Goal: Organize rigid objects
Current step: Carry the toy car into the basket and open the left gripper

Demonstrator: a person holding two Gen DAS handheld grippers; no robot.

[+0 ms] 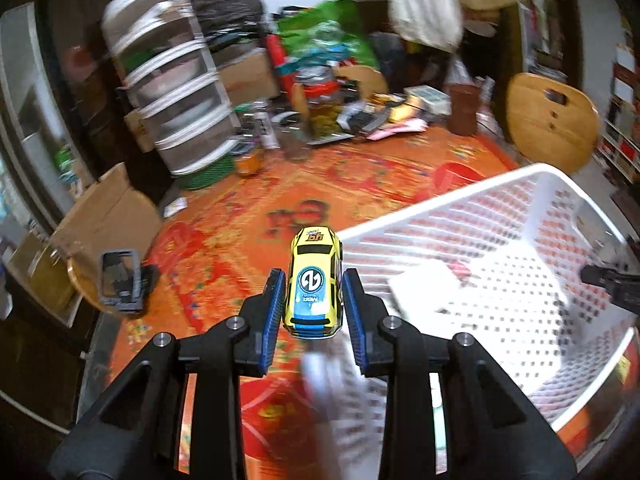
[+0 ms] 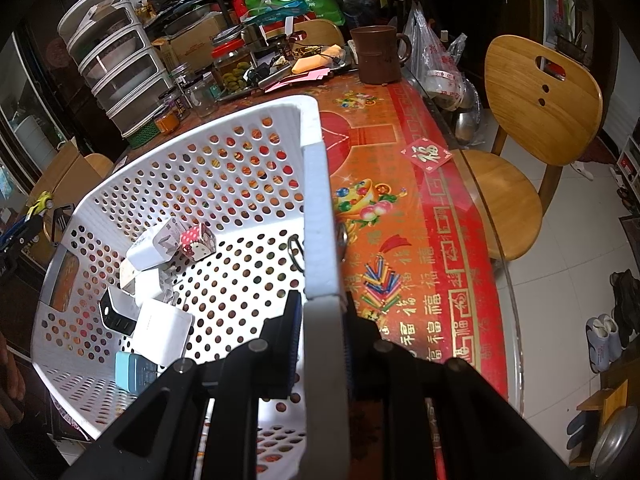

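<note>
The left gripper [image 1: 313, 292] clamps a yellow toy car [image 1: 314, 284] between its blue pads, held in the air above the red patterned tablecloth [image 1: 240, 216], just beside the white perforated basket [image 1: 520, 240]. The right gripper [image 2: 322, 312] pinches the basket's rim, with chargers [image 2: 160, 324] lying inside

Yellow toy car [image 1: 313, 282] beside white perforated basket [image 1: 500, 216]

Left claw [image 1: 314, 298] clamps a yellow toy car [image 1: 314, 284] above the orange counter [image 1: 240, 232], beside a white basket [image 1: 500, 216].
</note>
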